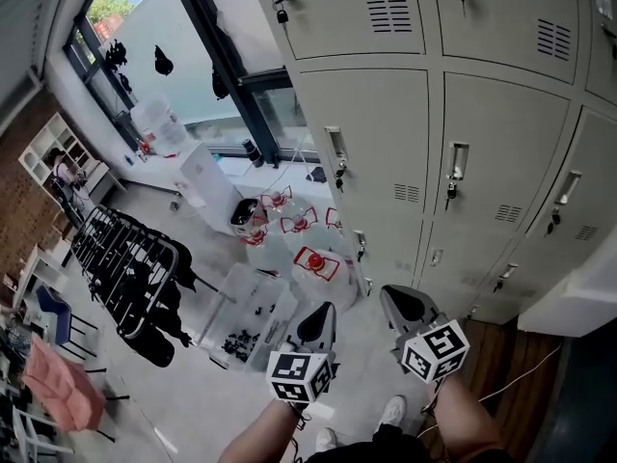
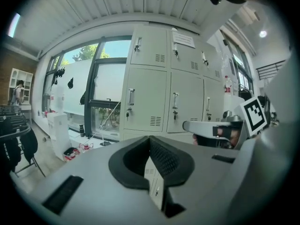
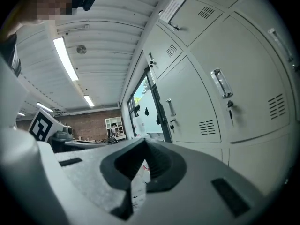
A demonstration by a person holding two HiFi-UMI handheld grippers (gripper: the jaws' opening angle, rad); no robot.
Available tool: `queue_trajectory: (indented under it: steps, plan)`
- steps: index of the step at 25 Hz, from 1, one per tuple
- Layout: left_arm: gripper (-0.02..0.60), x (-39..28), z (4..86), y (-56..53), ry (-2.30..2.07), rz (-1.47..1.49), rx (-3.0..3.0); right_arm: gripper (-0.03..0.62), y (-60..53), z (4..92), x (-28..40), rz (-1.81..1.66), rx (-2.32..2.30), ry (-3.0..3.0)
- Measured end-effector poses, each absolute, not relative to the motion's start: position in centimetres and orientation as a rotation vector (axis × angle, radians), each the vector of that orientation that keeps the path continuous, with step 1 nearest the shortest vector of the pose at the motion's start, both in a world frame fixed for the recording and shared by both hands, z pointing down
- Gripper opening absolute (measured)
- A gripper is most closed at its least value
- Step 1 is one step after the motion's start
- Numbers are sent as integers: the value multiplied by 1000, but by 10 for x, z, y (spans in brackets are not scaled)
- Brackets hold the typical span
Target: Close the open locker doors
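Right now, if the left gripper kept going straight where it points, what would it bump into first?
Probably the grey lockers: the left gripper, jaws shut, aims at a closed door low in the bank. Nothing shows in between, though depth is hard to judge.

the person stands with both forearms point(image 1: 461, 415) stretched forward, a gripper in each hand, side by side and just apart. the left gripper point(image 1: 319, 322) points ahead, its jaws pressed together with nothing between them. the right gripper point(image 1: 403, 307) sits about level beside it, jaws likewise together and empty. each marker cube point(image 1: 299, 375) faces upward.
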State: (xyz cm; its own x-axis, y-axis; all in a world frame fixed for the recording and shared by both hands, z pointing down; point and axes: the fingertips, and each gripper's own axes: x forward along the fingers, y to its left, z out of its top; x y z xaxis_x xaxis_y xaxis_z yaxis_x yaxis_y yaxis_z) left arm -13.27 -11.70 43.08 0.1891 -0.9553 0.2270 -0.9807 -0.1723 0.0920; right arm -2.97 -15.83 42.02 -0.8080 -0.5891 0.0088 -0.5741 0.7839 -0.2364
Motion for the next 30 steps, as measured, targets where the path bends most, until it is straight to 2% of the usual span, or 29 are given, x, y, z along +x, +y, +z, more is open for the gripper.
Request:
queue_trajectory:
  steps: [13,22,30]
  plan:
    - [3,-198,408,2,-1690,58,2424,1,-21,396,-84,-251,-1224,2838]
    - [3,-183,401,79,-1443,37,2583,0,84,392,-48,-229,-1579,2677]
    - [3,-158,392,124,-1375,19,2623,2,133,375,-8,-180,-1696,2607]
